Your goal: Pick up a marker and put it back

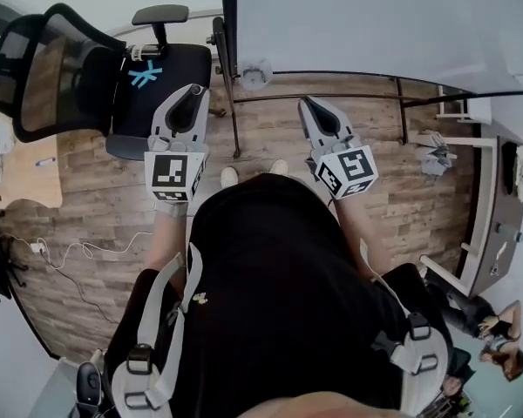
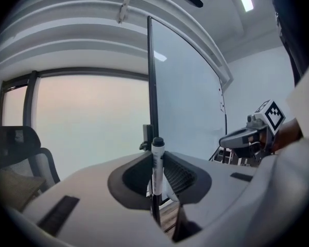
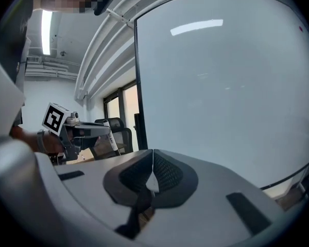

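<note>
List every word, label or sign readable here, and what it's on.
No legible words or numbers.
Marker, held in left gripper: dark print on barrel, too blurred to read.
Chair seat: blue star-like sign, no letters.
Left cube, right cube: square code patterns, not text.

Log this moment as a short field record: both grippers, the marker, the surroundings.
left gripper: shut on the marker
marker: white body, black cap up, upright between the fingers
right gripper: shut, nothing in it
ahead: whiteboard, faced by both grippers
to the person's left: black office chair on the wood floor
</note>
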`<state>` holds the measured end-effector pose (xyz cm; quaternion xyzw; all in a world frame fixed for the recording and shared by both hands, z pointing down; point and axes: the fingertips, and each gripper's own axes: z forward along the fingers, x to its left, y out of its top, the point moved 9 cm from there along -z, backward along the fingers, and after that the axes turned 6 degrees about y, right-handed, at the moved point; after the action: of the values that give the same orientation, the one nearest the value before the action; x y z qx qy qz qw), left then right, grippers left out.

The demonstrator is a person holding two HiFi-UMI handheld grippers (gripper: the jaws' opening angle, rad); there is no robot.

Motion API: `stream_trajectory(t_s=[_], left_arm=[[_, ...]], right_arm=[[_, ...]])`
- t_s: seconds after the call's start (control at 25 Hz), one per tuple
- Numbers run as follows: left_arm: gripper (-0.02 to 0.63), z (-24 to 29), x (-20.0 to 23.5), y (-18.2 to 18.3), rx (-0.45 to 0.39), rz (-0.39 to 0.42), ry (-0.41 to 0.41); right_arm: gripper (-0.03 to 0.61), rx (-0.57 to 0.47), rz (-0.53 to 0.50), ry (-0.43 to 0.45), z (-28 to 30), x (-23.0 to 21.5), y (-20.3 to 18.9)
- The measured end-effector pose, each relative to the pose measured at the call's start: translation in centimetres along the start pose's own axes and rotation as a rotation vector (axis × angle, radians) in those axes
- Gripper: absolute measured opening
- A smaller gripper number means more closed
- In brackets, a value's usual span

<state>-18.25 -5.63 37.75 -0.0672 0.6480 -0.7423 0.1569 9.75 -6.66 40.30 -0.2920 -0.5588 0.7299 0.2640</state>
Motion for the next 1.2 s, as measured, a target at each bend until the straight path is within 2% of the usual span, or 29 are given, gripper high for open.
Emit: stream_trajectory(t_s=[0.4, 0.64, 1.2], left_arm=[[0.072, 4.7, -4.2, 2.2, -0.048, 0.04, -0.171], [0.072, 7.2, -5.9, 2.1, -0.039, 0.047, -0.253], [0.072, 10.0, -8.9, -1.1, 0.044, 0.073, -0.341]], right_arm=[[0.015, -0.034, 0.048, -0.181, -5.4, -1.9, -0.9], [0.015, -0.04, 0.074, -0.276, -7.9, -2.6, -1.6], [0.015, -0.006, 0.129, -0.408, -12.2, -2.2, -3.6]])
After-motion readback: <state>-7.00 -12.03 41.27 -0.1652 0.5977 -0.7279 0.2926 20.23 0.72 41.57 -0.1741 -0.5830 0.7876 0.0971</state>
